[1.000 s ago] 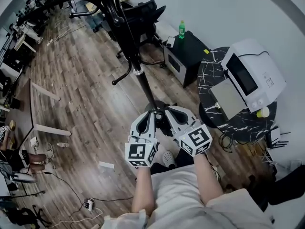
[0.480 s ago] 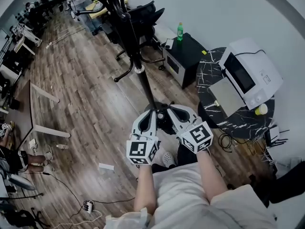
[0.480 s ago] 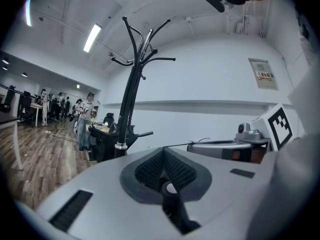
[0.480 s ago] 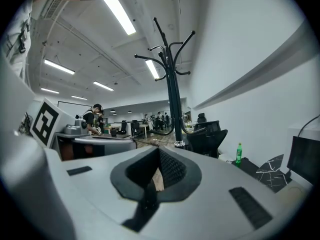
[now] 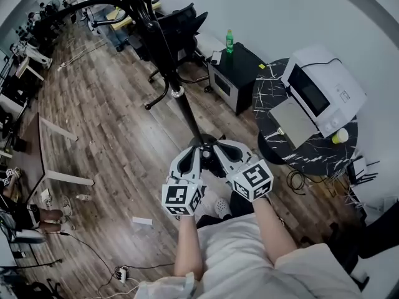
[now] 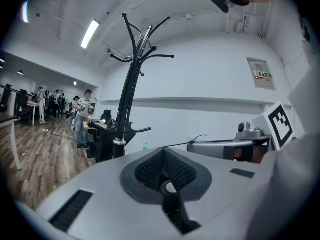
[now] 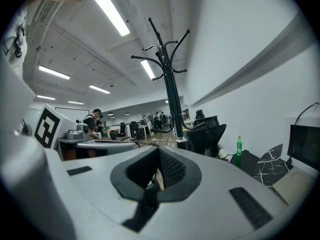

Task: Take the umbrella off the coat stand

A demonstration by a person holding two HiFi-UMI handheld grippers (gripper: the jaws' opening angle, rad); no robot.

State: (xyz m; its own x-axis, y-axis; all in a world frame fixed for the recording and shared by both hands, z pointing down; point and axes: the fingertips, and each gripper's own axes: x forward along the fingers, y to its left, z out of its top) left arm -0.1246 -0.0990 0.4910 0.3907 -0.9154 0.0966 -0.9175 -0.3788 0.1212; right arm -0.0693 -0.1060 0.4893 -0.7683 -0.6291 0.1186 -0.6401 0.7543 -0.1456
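Note:
The black coat stand (image 5: pixel 163 48) rises from the wooden floor just ahead of me, its base hidden behind my grippers. Its pole and curved top hooks show in the left gripper view (image 6: pixel 131 79) and in the right gripper view (image 7: pixel 169 79). I cannot tell an umbrella apart from the black stand in any view. My left gripper (image 5: pixel 196 149) and right gripper (image 5: pixel 218 146) are held side by side at waist height, pointing at the stand. The left gripper (image 6: pixel 162 151) and the right gripper (image 7: pixel 159 151) are both shut, with nothing between the pads.
A black office chair (image 5: pixel 181 23) stands behind the stand. To the right are a black cabinet (image 5: pixel 240 73) with a green bottle (image 5: pixel 229 40) and a round marble table (image 5: pixel 312 157) bearing a white microwave (image 5: pixel 324 86). A white-legged table (image 5: pixel 56 129) is at left. People stand far off (image 6: pixel 80 114).
The head view has shifted slightly. Both grippers stay shut and have hardly moved.

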